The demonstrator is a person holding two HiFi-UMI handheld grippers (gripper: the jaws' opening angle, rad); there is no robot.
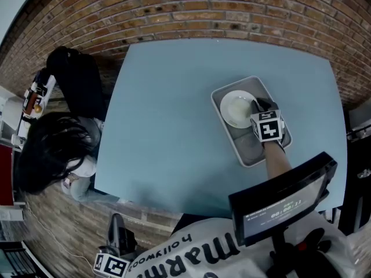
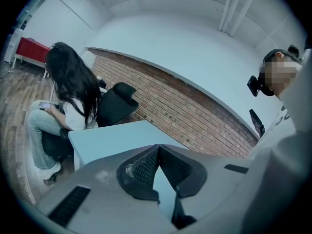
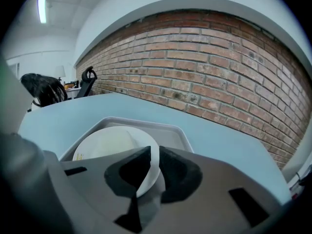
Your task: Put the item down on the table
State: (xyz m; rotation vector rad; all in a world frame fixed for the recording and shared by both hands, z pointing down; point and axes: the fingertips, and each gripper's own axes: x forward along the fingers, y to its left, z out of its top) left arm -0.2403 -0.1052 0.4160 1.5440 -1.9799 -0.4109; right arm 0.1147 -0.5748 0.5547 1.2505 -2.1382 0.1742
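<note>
White plate (image 1: 236, 108), face-up in the grey tray (image 1: 250, 153), rim pinched by right tool (image 3: 152, 150); left tool (image 2: 158, 150) closed, empty.

The table (image 1: 174, 126) is lit evenly by cool, fairly bright overhead light; only faint shadows are cast. A ceiling strip light (image 3: 42, 9) is seen glowing. The white plate (image 1: 236, 108) is slightly washed out. The brick wall (image 1: 203, 10) is bowed by fisheye distortion, and the gripper views' corners are darkly vignetted.
</note>
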